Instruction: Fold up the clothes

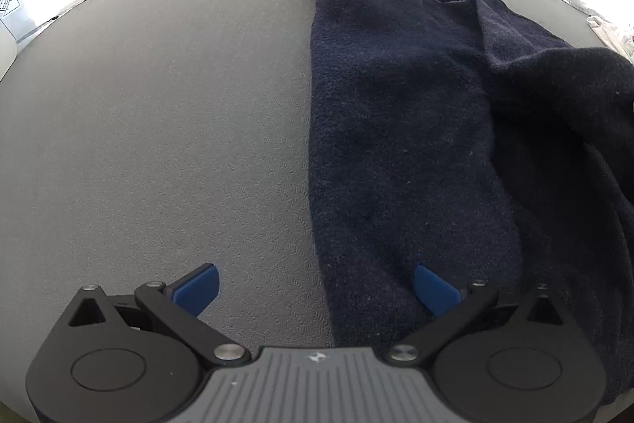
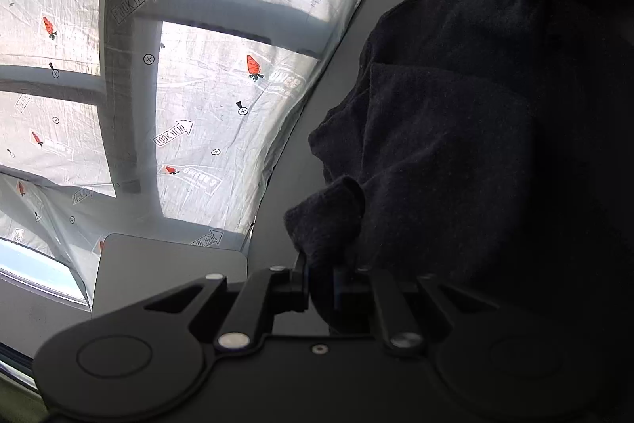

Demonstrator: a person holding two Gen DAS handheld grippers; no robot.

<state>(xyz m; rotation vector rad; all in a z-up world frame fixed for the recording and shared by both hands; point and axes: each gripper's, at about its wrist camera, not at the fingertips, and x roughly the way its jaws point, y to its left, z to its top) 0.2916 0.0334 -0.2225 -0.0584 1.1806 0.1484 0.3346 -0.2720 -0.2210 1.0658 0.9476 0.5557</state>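
A dark navy fleece garment [image 1: 416, 129] lies on the grey table mat [image 1: 158, 145], flat on its left part and bunched up toward the right. My left gripper [image 1: 317, 288] is open, its blue pads [image 1: 198, 288] wide apart, straddling the garment's left edge near its near end; nothing is held. In the right wrist view my right gripper [image 2: 321, 284] is shut on a fold of the same garment [image 2: 455, 145] and holds it lifted, with the cloth hanging dark across the right of the view.
A white curtain [image 2: 198, 86] printed with carrots and arrows hangs over a window beyond the mat's edge. A grey flat box [image 2: 170, 264] sits near the right gripper. Pale cloth [image 1: 610, 34] lies at the mat's far right edge.
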